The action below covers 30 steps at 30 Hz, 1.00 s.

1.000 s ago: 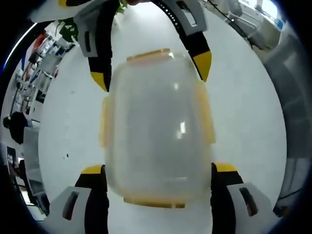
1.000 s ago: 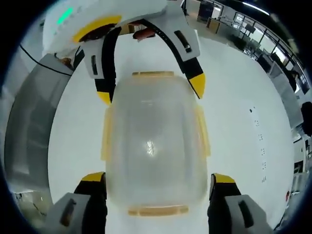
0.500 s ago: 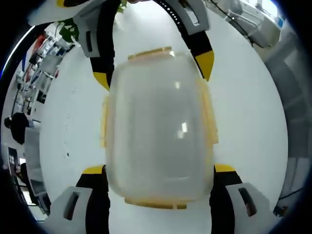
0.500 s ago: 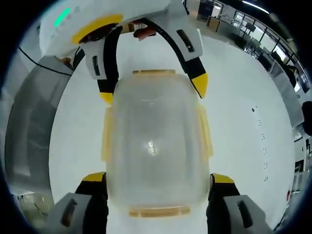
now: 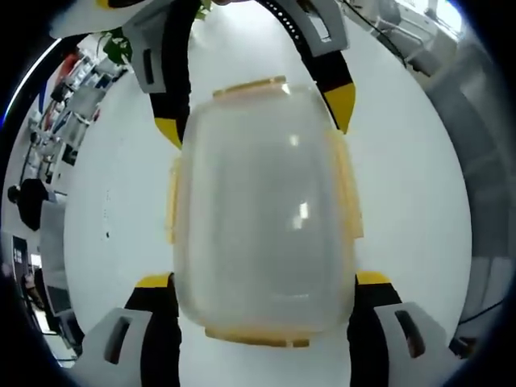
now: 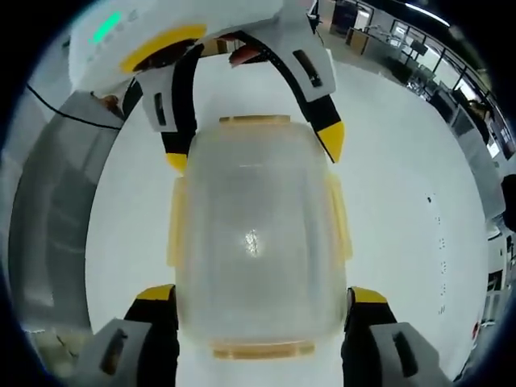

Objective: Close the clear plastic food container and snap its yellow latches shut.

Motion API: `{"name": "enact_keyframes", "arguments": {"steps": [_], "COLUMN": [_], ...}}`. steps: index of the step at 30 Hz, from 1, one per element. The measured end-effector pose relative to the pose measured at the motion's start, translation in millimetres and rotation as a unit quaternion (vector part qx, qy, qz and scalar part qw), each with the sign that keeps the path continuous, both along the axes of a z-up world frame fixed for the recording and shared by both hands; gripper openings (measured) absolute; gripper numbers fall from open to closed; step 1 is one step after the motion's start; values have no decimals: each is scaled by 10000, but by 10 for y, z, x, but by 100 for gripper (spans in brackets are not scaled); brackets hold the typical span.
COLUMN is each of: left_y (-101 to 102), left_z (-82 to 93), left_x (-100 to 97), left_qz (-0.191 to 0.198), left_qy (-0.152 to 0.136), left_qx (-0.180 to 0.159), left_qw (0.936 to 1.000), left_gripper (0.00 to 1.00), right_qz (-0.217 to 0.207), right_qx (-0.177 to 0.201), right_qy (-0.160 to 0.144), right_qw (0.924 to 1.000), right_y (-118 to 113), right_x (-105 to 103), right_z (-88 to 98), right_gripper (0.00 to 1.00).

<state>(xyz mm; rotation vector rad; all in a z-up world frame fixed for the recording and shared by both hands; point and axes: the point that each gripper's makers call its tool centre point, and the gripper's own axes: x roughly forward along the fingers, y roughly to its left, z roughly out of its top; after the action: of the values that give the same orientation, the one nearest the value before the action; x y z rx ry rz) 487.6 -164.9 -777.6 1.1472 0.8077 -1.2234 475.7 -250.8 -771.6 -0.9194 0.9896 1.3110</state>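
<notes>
A clear plastic food container [image 5: 262,201] with its lid on sits between both grippers over a white table. Yellow latches show on all four edges: far latch [image 5: 250,85], near latch [image 5: 258,337], and side latches [image 5: 347,197]. My left gripper [image 5: 262,282] clamps the container's near end, with both yellow-tipped jaws against its sides. The right gripper [image 5: 254,121] comes in from the top and clamps the far end. In the right gripper view the same container [image 6: 254,234] is held by my right gripper [image 6: 256,297], with the left gripper [image 6: 254,151] opposite.
The white table [image 5: 403,185] spreads out on every side of the container. Shelves, a green plant [image 5: 117,47] and a person [image 5: 31,201] are far off at the left. Desks and office furniture [image 6: 435,81] stand beyond the table's far edge.
The background has drifted slightly as the cameras moved. The container and both grips look the same as before.
</notes>
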Motion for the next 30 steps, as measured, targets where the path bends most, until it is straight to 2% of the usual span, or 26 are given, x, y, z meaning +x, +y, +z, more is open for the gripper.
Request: {"name": "enact_keyframes", "arguments": {"steps": [7,20,30], "left_y": [221,525,604], "left_z": [-19,-10,-5], "left_x": [-33,31,188], "left_qz": [75,188,269], "left_qy": [41,37,47], "left_qx": [26,-51,-160], "left_qw": [10000,9998,9995], "left_gripper": [86,86,86], "right_qz": [10,112,172], "right_qx": [75,63,27], "right_qy": [15,8,2], "right_qw": [10000,9999,9998], "right_y": [219,524,610], "right_x": [-42,43,213], "right_z": [7,6,5], "right_gripper": [84,84,83]}}
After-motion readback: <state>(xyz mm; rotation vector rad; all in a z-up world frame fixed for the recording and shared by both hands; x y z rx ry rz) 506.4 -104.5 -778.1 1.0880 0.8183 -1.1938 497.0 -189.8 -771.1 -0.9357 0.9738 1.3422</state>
